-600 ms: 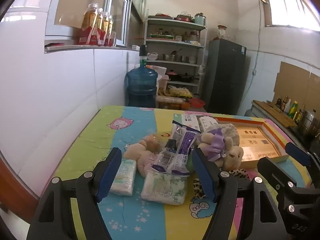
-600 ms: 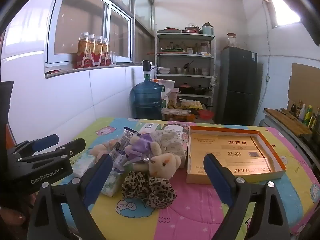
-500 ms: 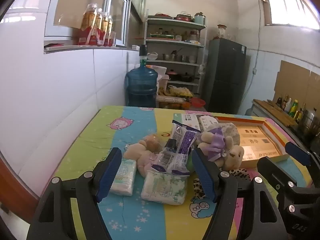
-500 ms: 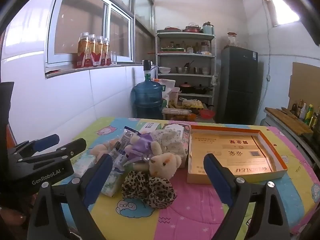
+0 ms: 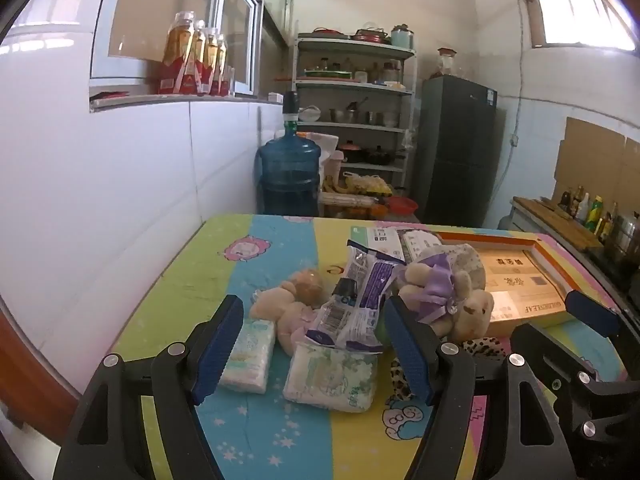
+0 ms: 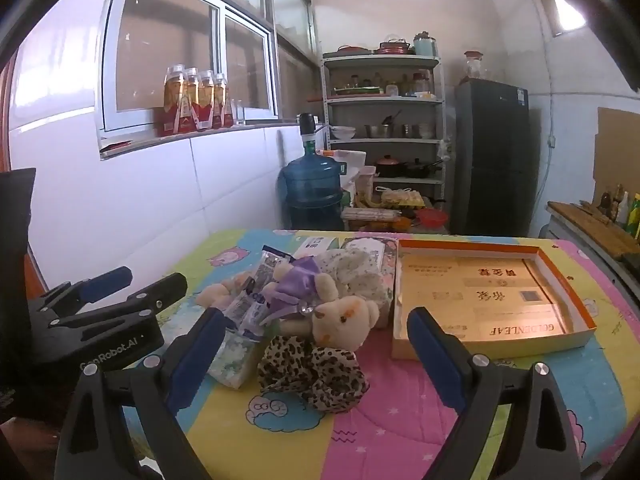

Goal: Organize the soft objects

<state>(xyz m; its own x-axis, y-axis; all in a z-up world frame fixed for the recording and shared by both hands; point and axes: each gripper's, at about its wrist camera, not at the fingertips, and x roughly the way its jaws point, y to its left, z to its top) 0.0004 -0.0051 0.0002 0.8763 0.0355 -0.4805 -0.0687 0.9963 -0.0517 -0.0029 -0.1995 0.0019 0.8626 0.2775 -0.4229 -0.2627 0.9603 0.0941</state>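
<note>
The left claw (image 5: 314, 342) is spread wide and holds nothing. It hangs above the near edge of the table (image 5: 256, 452), which has a bright striped cloth with cartoon pictures. Right between its two blue fingers (image 5: 219, 342) lies a heap of soft things. Just beside its left finger sits a small tissue pack (image 5: 247, 356). A bigger tissue pack (image 5: 332, 376) lies in the middle, close in front. On top of that one rests a shiny purple and white packet (image 5: 360, 300). Behind the packet lies a pale teddy bear (image 5: 286, 300) on its side. Near the right finger sits a bunny toy (image 5: 444, 298) with a purple bow.

The right claw (image 6: 316, 350) is spread wide too, with nothing in it. Between its fingers, close in front, lies a leopard-spot cloth (image 6: 314, 372) touching the bunny toy (image 6: 340, 316). Past its right finger stands an open orange box (image 6: 492, 298) with only printed paper inside. The heap sits just beside the box, to its left. The left claw (image 6: 132, 292) shows off to the right claw's left side.

Far behind the table stand a blue water jug (image 5: 289, 178), a shelf with pots (image 5: 352, 120) and a dark fridge (image 5: 456, 152).
</note>
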